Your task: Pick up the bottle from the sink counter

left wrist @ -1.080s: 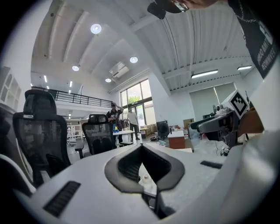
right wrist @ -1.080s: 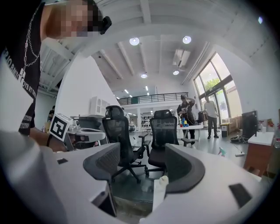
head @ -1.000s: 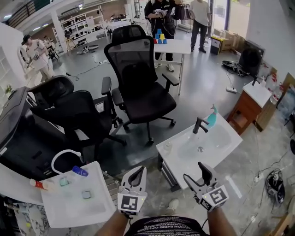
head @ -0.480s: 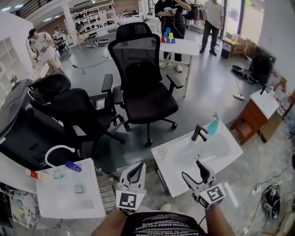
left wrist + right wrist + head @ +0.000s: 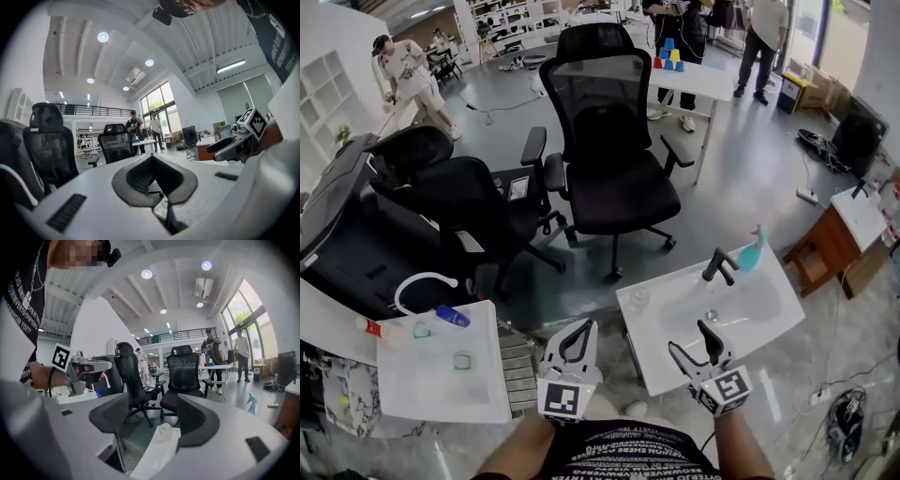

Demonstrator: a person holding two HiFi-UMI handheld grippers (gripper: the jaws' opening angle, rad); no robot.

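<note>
Two tools out, neither carrying anything. Pickup not yet begun: approach, grip and lift all remain.

At left, the left tool point(image 5: 579, 328) has its jaws together at the tips with nothing in the hollow between them. It is held beside the left edge of the white sink surface point(image 5: 642, 330), not over it.

A small squat container point(image 5: 638, 298), clear to whitish, stands upright at the surface's left corner. In the right gripper view it sits framed in that tool's gap, well short of the pads.

The right tool point(image 5: 690, 339) has its jaws apart and empty, above the near edge.

A black faucet point(image 5: 718, 265) stands at the far edge. Just right of it is a teal spray bottle point(image 5: 752, 253) with a trigger head, upright and untouched.

Which of the two is the target I cannot tell. The aim suggests the squat one.
</note>
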